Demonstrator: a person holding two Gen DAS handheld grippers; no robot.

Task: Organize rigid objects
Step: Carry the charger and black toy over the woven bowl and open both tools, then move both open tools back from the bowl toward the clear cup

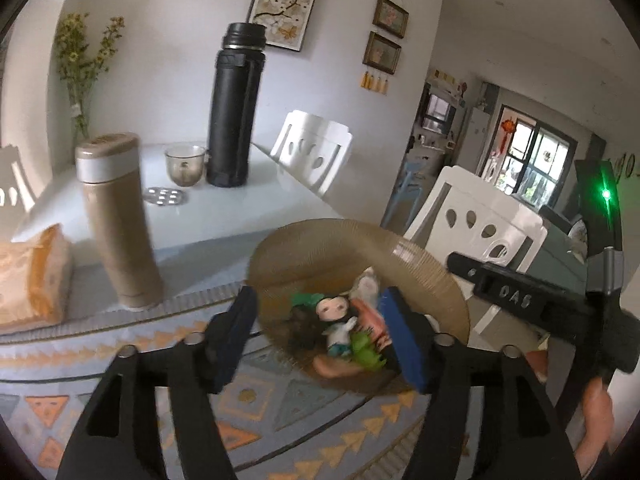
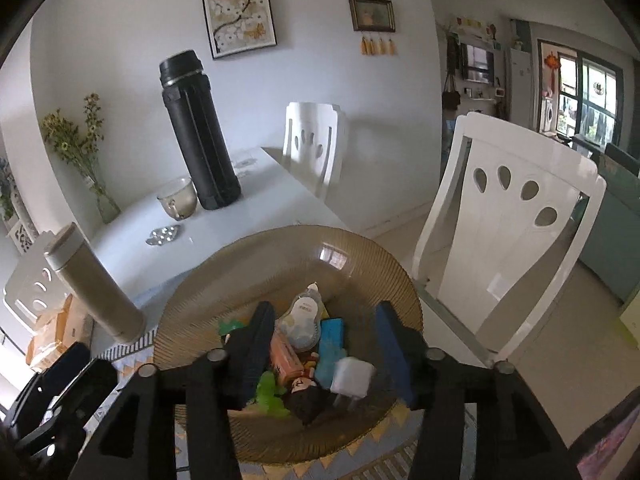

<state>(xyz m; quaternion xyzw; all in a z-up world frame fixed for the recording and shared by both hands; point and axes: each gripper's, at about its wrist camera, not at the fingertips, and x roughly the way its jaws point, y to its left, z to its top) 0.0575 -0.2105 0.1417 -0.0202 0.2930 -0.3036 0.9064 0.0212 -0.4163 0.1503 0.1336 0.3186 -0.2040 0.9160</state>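
Note:
A ribbed amber glass bowl [image 2: 240, 276] sits on the patterned mat at the table's near edge; it also shows in the left wrist view [image 1: 320, 248]. It holds small items: a doll [image 1: 338, 312], a green toy [image 2: 268, 394], a white charger [image 2: 354, 376], a blue box [image 2: 332, 346], an orange box [image 2: 284, 358] and a clear packet [image 2: 304, 318]. My right gripper [image 2: 326, 354] is open over the bowl, empty. My left gripper [image 1: 320, 336] is open just in front of the bowl, empty.
A tan thermos [image 1: 120, 220] stands left of the bowl, with a tall black flask [image 1: 236, 108], a glass cup [image 1: 185, 165] and a metal strainer disc [image 1: 166, 196] farther back. An orange packet [image 1: 32, 276] lies far left. White chairs [image 2: 508, 240] stand at right.

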